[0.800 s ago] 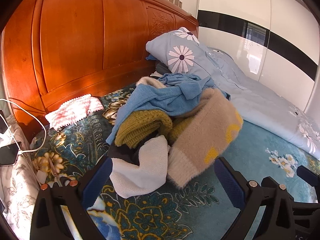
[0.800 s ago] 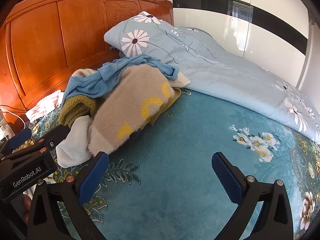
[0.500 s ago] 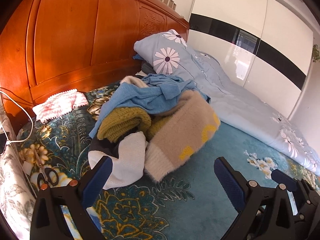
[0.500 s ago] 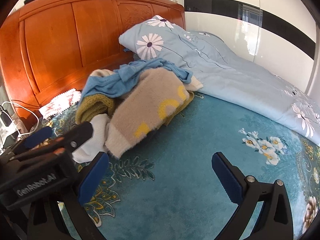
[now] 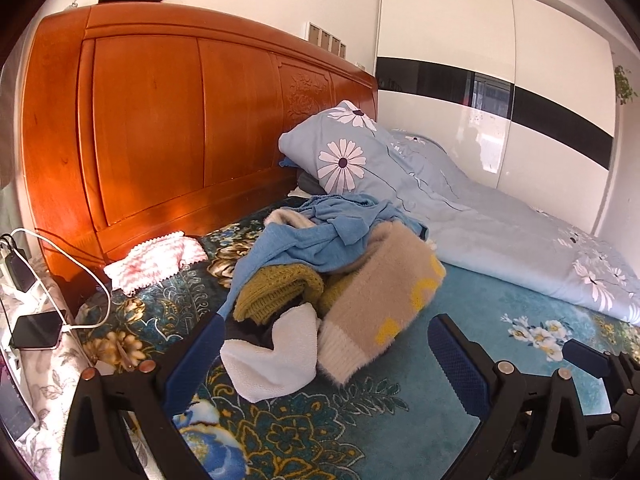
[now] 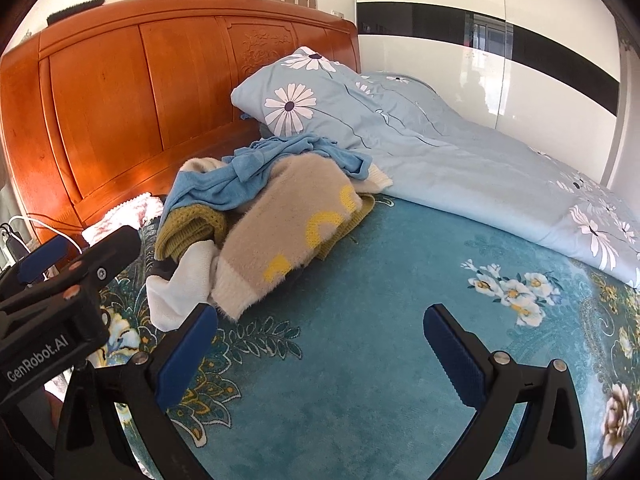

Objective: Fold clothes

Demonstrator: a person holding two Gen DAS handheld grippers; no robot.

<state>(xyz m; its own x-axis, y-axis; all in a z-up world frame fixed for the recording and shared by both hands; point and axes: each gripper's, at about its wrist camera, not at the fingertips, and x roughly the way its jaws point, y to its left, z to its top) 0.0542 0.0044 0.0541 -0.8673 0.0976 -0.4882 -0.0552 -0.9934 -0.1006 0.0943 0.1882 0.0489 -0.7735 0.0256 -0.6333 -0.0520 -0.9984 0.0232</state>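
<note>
Left hand-held gripper [image 5: 324, 354]: jaws spread wide with nothing between the pads; the near edge of the clothes pile lies just ahead of them, the white fleece piece [image 5: 272, 356] closest to the left pad.
Change on the left: compared with the views a moment ago, the camera now sits higher and further back from the pile, so more of the wooden headboard [image 5: 160, 128] and wall shows; the pile itself lies as it did.
Clothes pile: heaped on the bed ahead of both tools: blue top [image 5: 312, 236] on the crest, olive knit [image 5: 276, 292] under it, beige fuzzy sweater [image 5: 384, 292] draped down the right flank.
Right hand-held gripper [image 6: 320, 350]: jaws also fully apart and empty, over bare teal bedspread [image 6: 380, 280]; the pile sits ahead and to its left, the pale blue quilt [image 6: 460, 168] to its right.
Change on the right: this view too has drawn back slightly.
Meaning for the task: no garment is yet taken; folding has probably not begun, and a first piece must be picked off the pile.
</note>
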